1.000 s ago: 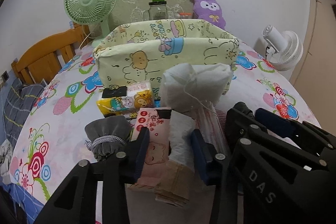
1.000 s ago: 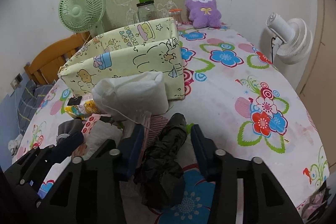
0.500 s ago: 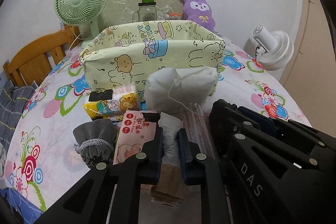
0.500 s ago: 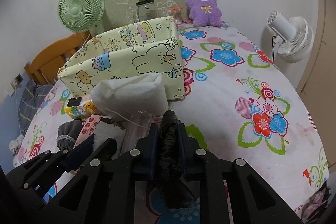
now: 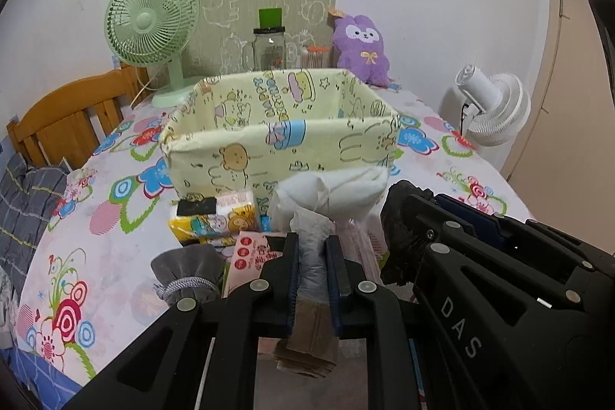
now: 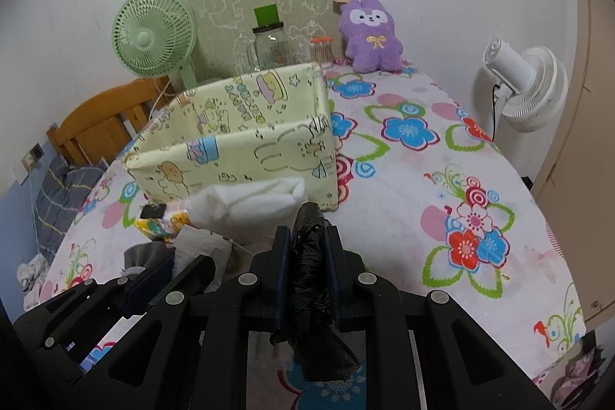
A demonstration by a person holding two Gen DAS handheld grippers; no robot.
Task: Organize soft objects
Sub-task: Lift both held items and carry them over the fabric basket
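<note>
In the left wrist view my left gripper [image 5: 312,241] is shut on a crumpled whitish plastic bag [image 5: 311,225], lifted slightly over a brown paper stack [image 5: 307,341]. In the right wrist view my right gripper [image 6: 307,237] is shut on a rolled black plastic bag [image 6: 311,279], which hangs below the fingers. An open yellow cartoon-print fabric box [image 5: 280,145] stands just behind both. A folded white cloth [image 5: 338,195] leans on its front wall. A grey drawstring pouch [image 5: 186,271], a pink tissue pack [image 5: 250,252] and a yellow tissue pack [image 5: 215,218] lie left of the left gripper.
A flowered cloth [image 6: 423,179] covers the table. At the back stand a green fan [image 5: 152,22], a glass jar [image 5: 269,48] and a purple plush toy [image 5: 361,48]. A white fan [image 6: 526,91] is off the right edge, a wooden frame [image 5: 65,118] at the left.
Both grippers went from open around their bags to shut on them. Both then rose a little, lifting the whitish bag and the black bag off the table.
</note>
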